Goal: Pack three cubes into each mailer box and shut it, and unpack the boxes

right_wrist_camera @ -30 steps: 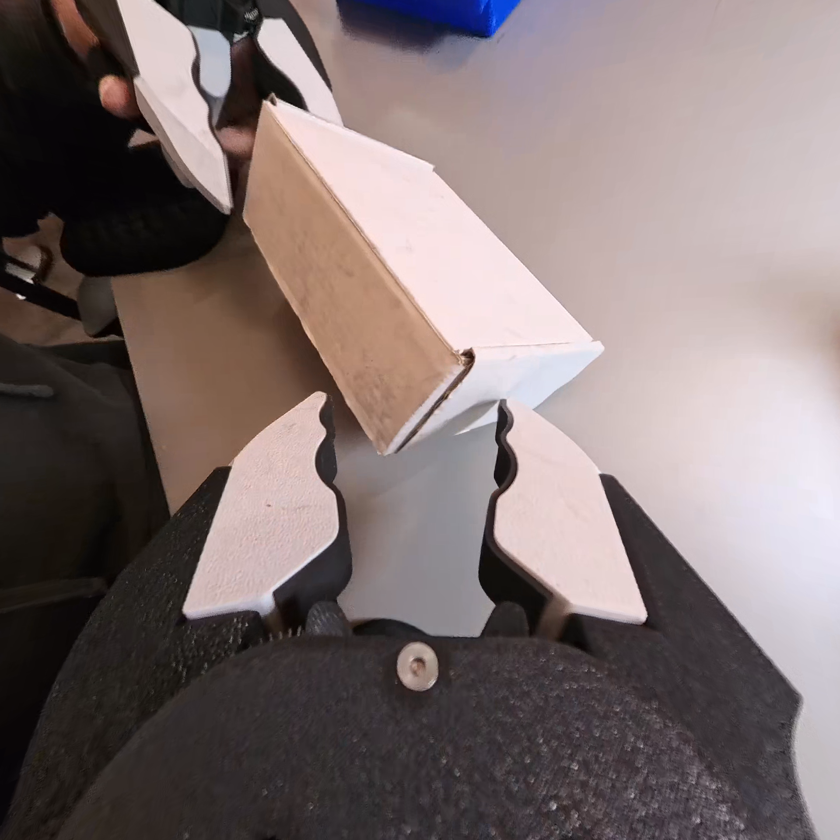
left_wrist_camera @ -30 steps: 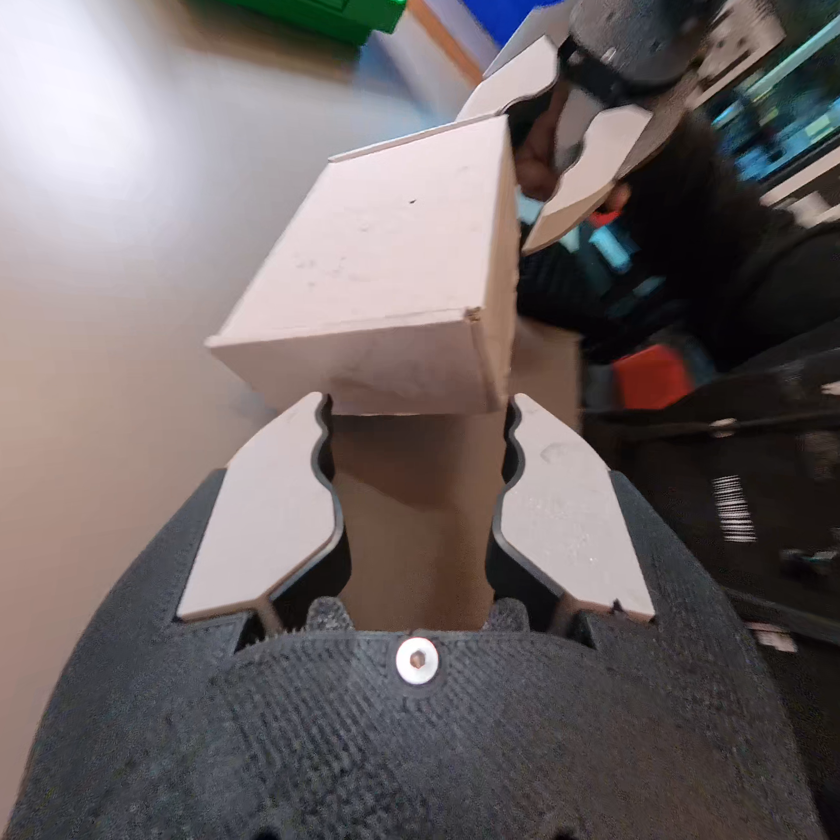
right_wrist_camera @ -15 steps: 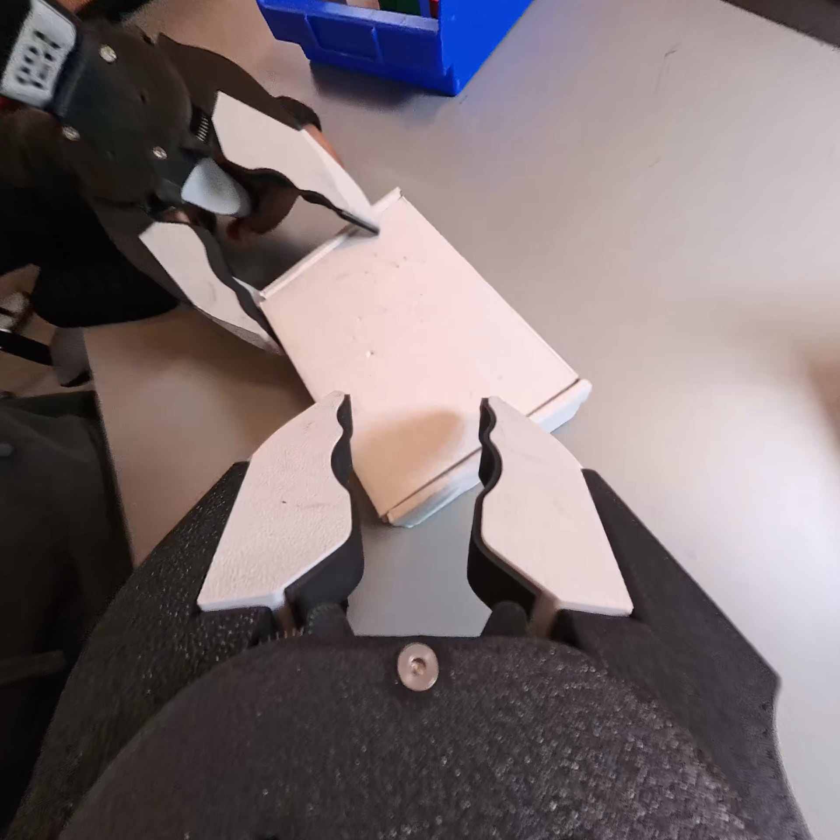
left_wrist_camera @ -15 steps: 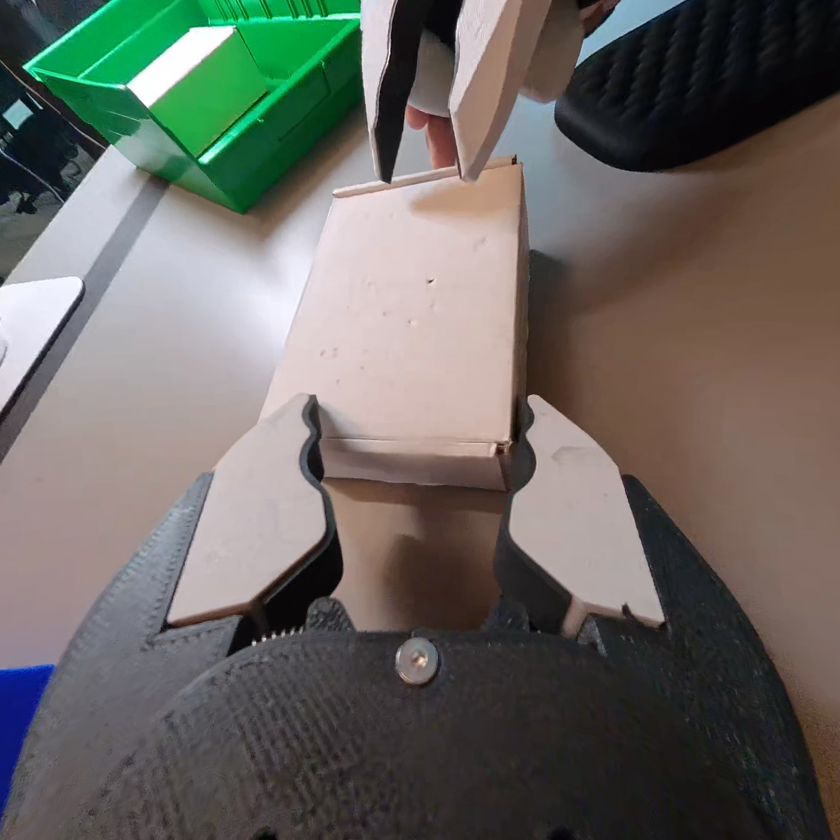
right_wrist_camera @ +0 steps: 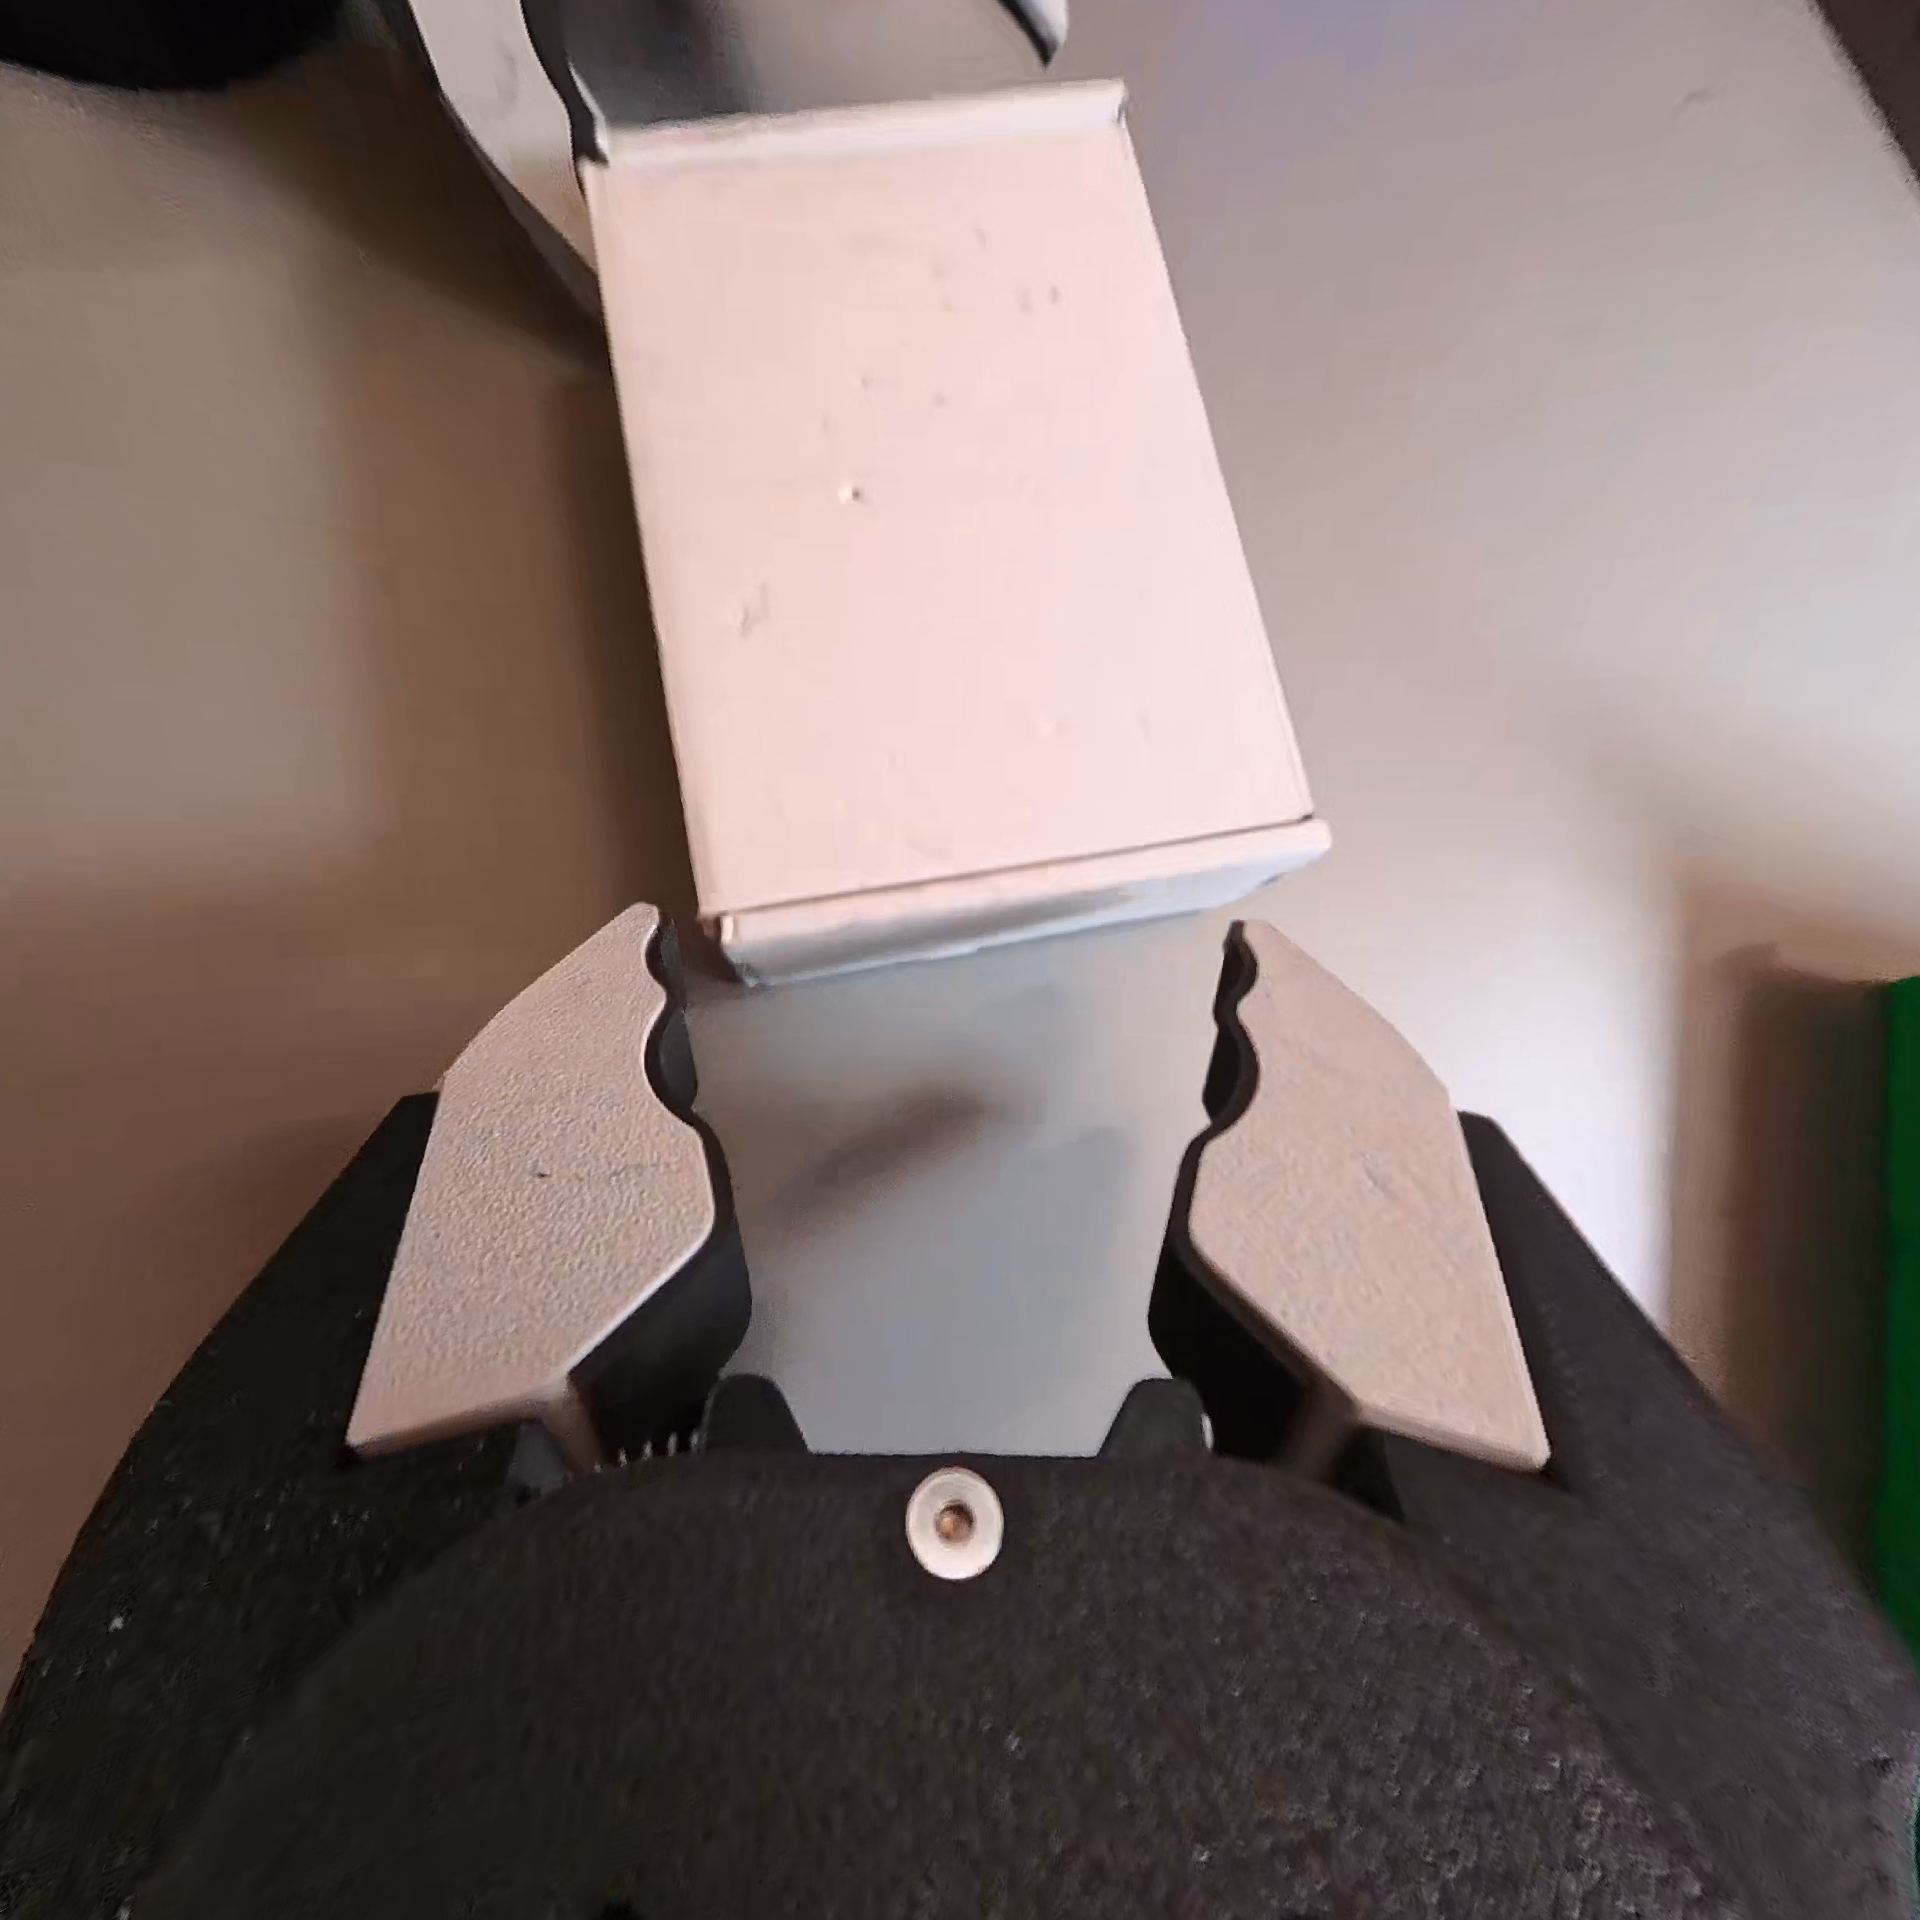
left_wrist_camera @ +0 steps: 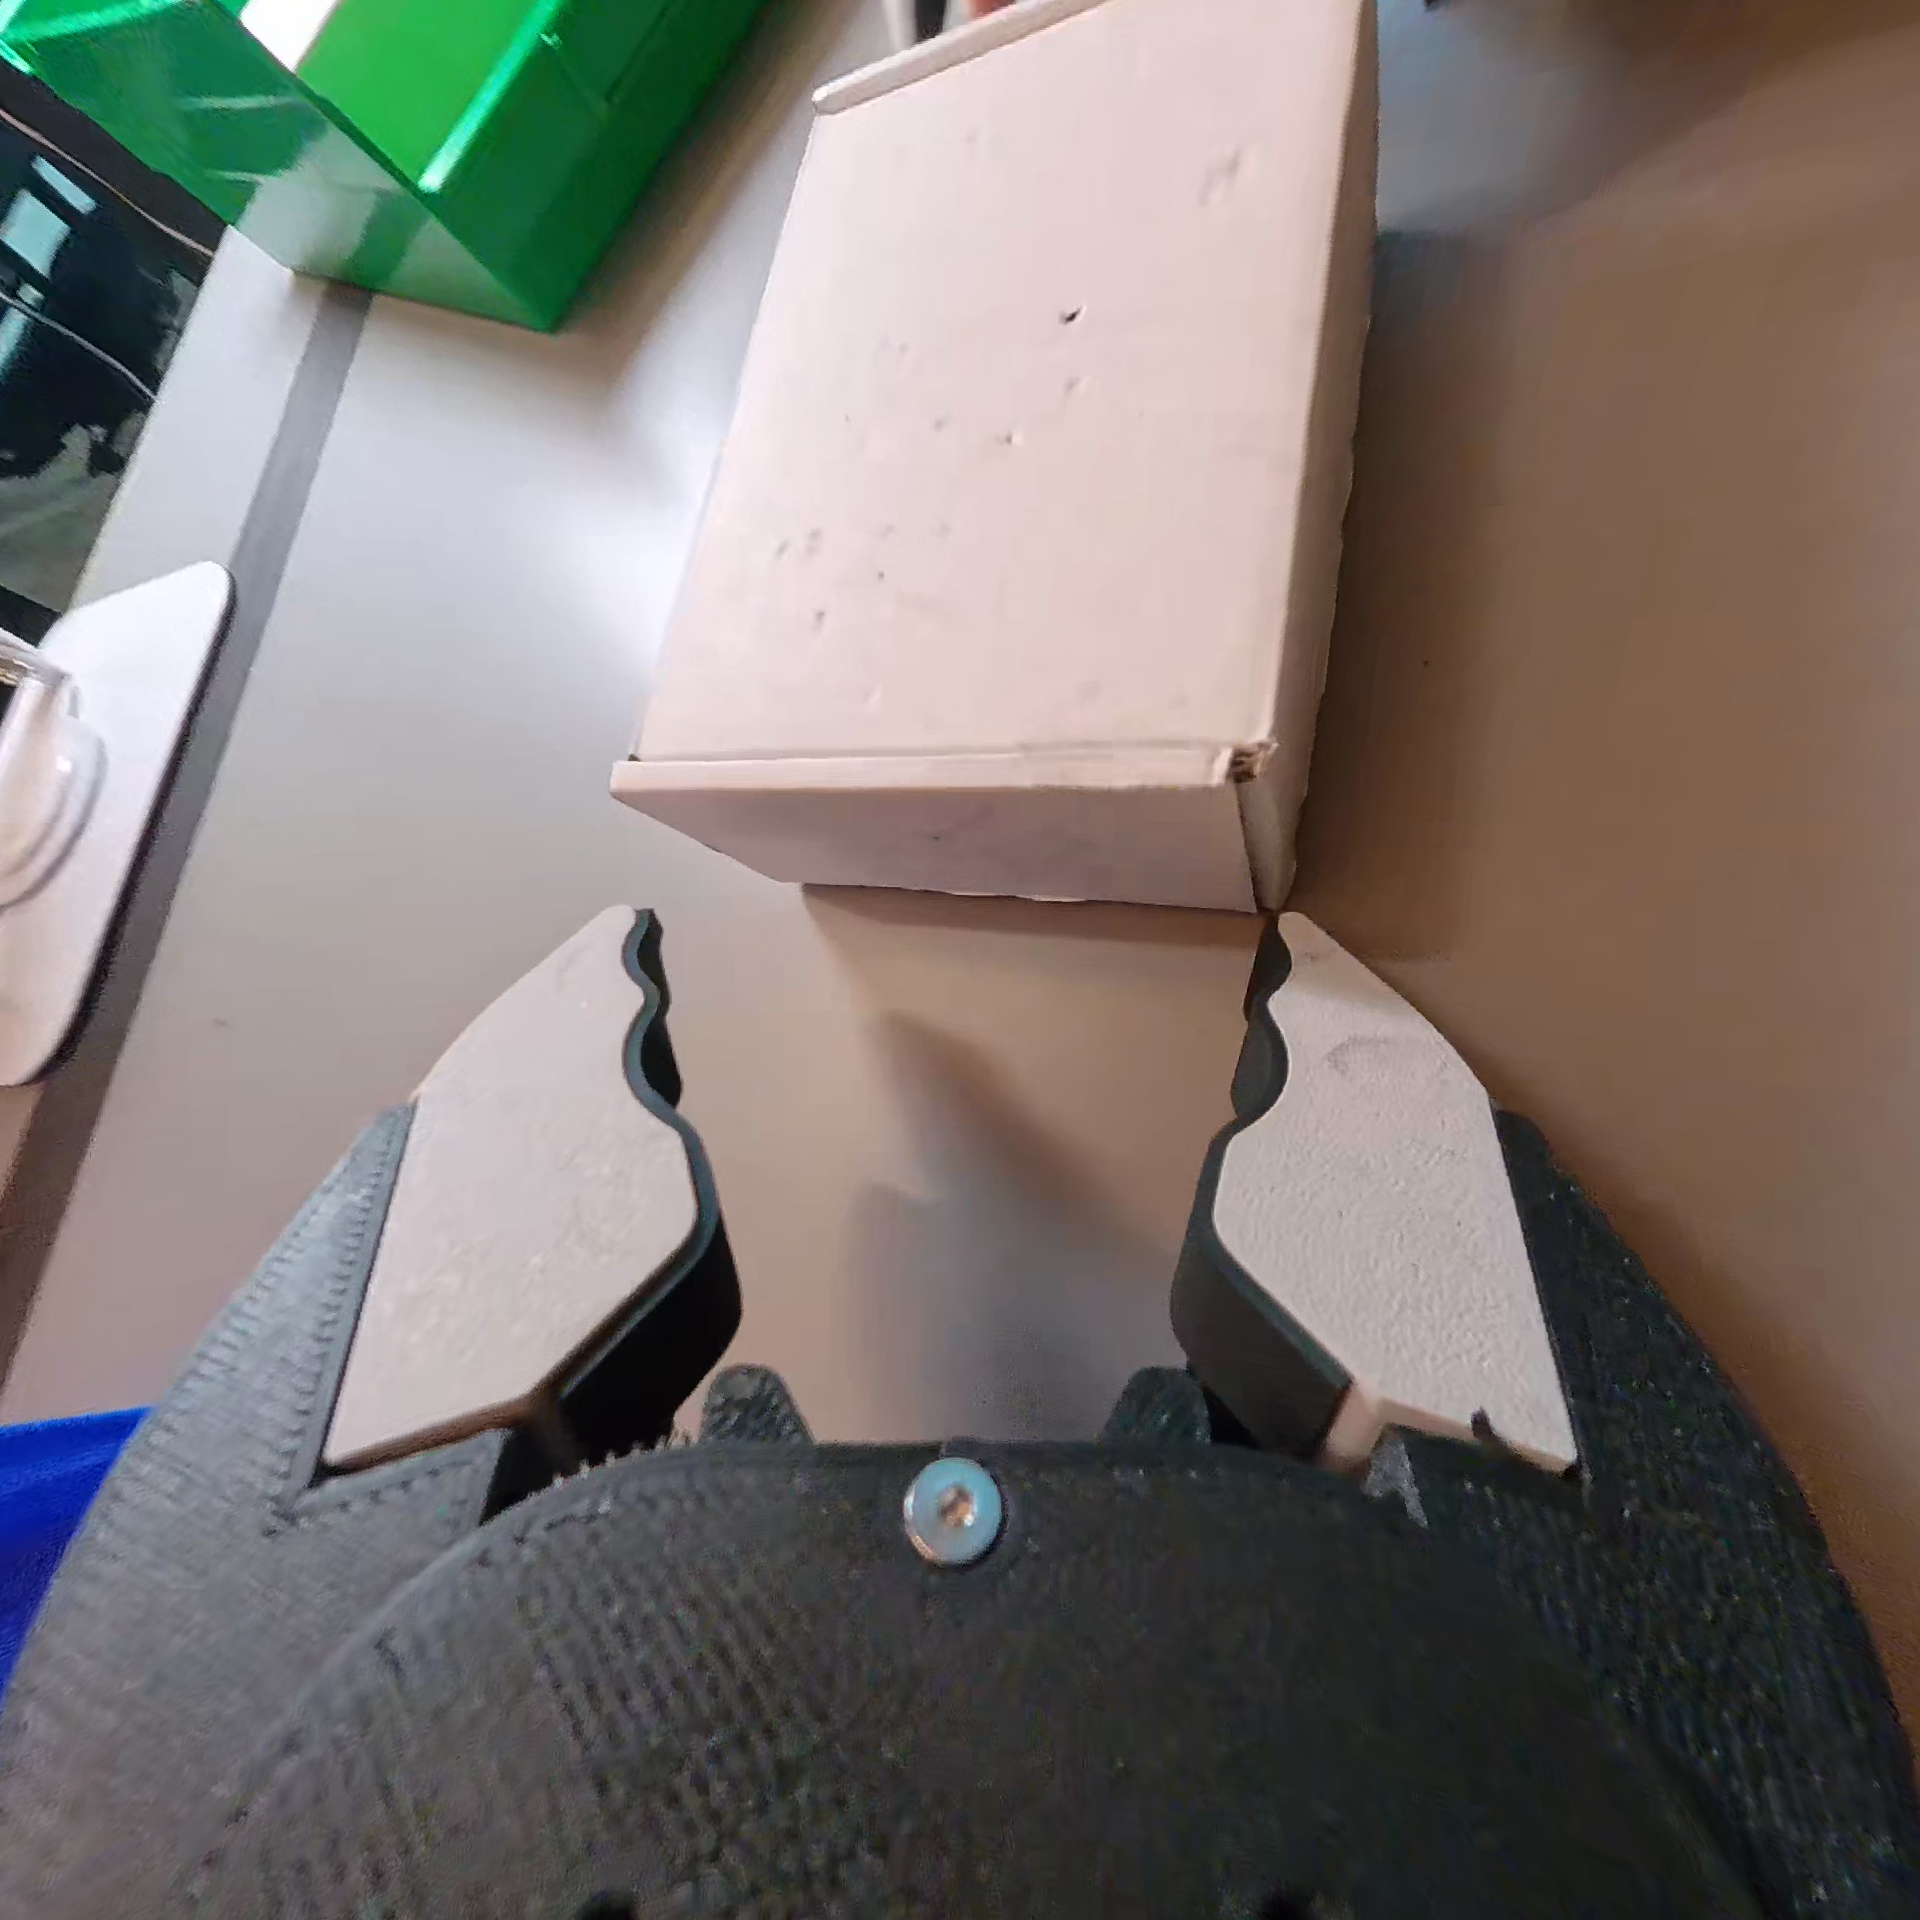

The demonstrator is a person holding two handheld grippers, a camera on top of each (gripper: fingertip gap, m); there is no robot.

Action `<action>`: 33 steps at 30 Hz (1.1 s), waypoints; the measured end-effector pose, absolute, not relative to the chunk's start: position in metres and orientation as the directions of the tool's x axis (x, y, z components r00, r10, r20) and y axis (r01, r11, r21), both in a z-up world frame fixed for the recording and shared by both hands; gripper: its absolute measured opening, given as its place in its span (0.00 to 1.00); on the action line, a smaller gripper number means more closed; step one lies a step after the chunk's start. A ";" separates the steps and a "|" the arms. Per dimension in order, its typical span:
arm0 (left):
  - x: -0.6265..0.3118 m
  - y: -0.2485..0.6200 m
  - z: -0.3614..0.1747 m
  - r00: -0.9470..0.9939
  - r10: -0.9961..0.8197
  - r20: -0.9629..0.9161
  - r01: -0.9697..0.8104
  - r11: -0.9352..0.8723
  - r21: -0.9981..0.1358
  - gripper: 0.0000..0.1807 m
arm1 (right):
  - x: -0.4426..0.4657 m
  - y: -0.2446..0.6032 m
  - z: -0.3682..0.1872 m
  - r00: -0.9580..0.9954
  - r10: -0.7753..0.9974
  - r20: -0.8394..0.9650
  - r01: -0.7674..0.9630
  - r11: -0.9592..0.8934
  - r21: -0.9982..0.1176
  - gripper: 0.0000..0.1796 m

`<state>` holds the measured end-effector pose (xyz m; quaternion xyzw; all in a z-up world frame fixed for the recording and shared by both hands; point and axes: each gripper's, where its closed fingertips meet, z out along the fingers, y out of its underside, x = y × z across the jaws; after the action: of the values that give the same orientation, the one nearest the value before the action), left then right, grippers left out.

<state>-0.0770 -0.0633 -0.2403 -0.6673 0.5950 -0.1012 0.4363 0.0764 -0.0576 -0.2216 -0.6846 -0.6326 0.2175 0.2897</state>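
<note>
A closed white mailer box point(left_wrist_camera: 1018, 499) lies flat on the grey-brown table. My left gripper point(left_wrist_camera: 961, 935) is open and empty, just short of the box's near end; its right fingertip point(left_wrist_camera: 1288, 945) sits at the box's near right corner. The same box point(right_wrist_camera: 935, 499) shows in the right wrist view. My right gripper point(right_wrist_camera: 945, 945) is open and empty at the box's opposite end, with its left fingertip point(right_wrist_camera: 649, 940) beside the near left corner. The left gripper's fingers point(right_wrist_camera: 520, 125) show at the far end of the box. No cubes are in view.
A green bin point(left_wrist_camera: 395, 156) stands at the far left of the left wrist view; a green edge point(right_wrist_camera: 1896, 1247) shows at the right of the right wrist view. A blue bin corner point(left_wrist_camera: 52, 1507) and a white rounded pad point(left_wrist_camera: 104, 810) with a clear object lie at the left. The left gripper's tips are roughly 15 cm from the right gripper's.
The box was held tilted in the air between both grippers, then was laid flat on the table. Both grippers have opened wider and drawn back from its two ends.
</note>
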 end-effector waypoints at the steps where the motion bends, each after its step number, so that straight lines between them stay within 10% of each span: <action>1: -0.076 -0.063 -0.242 0.273 -0.892 -0.359 -0.704 0.069 -0.707 0.58 | 0.081 -0.058 -0.227 0.110 0.992 0.070 0.762 -0.039 -0.646 0.55; 11: -0.058 -0.079 -0.232 0.271 -0.919 -0.287 -0.669 0.035 -0.743 0.44 | 0.065 -0.046 -0.232 0.199 0.971 0.135 0.713 -0.049 -0.699 0.48; 21: -0.059 -0.116 -0.151 0.156 -0.799 0.581 -0.157 -0.601 -0.784 0.39 | 0.067 -0.105 -0.185 0.190 0.756 -0.626 0.702 -0.551 -0.452 0.47; 33: -0.058 -0.103 -0.202 0.336 -0.942 0.027 -0.485 -0.197 -0.852 0.52 | 0.070 -0.086 -0.191 0.206 0.628 -0.751 0.734 -0.607 -0.306 0.44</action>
<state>-0.0581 -0.1033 -0.2023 -0.7169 0.4974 -0.2910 0.3925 0.0704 -0.0858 -0.1906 -0.7742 -0.4395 0.4516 -0.0587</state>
